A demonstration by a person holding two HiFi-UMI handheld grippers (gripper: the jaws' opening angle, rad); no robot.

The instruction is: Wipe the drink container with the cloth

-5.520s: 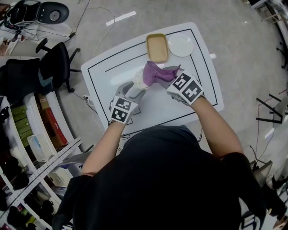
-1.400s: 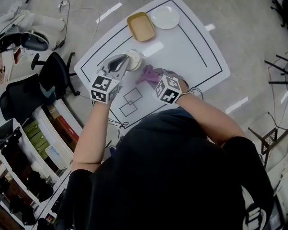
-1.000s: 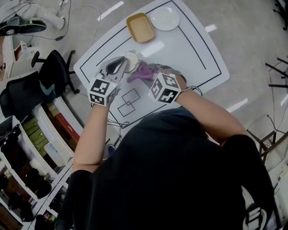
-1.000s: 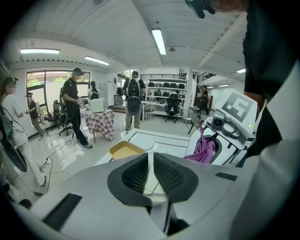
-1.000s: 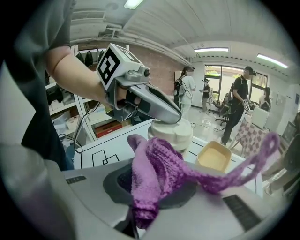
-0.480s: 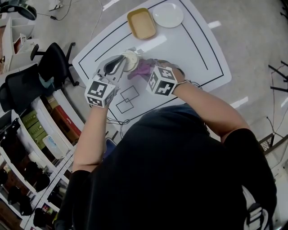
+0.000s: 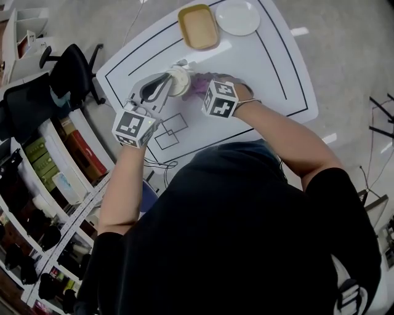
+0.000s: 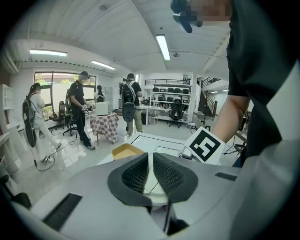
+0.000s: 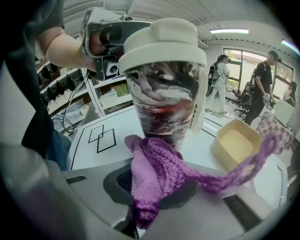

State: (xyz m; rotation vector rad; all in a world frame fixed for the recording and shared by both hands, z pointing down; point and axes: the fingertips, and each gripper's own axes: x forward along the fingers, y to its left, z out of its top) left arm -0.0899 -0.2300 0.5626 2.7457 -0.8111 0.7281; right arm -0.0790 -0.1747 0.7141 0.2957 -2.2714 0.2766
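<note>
The drink container (image 9: 164, 93) is a clear tumbler with a dark swirl inside and a cream lid (image 9: 161, 42); it stands upright on the white table. In the head view only its lid (image 7: 180, 80) shows. My left gripper (image 7: 165, 86) comes in from the left and is shut on a thin white part at the container's top (image 8: 151, 180). A purple knitted cloth (image 9: 154, 178) is bunched in my right gripper (image 9: 152, 192), which is shut on it. The cloth's front fold lies against the container's lower side, and a loose tail (image 9: 243, 164) hangs to the right.
A tan tray (image 7: 198, 27) and a white plate (image 7: 237, 17) sit at the table's far end. Two square outlines (image 7: 166, 132) are drawn on the table (image 7: 277, 80) near me. Office chairs (image 7: 68, 67) and shelves (image 7: 55, 166) stand to the left. People stand far back (image 8: 79, 112).
My right gripper has come down and in toward the container with the cloth. The left gripper keeps its hold in the same place.
</note>
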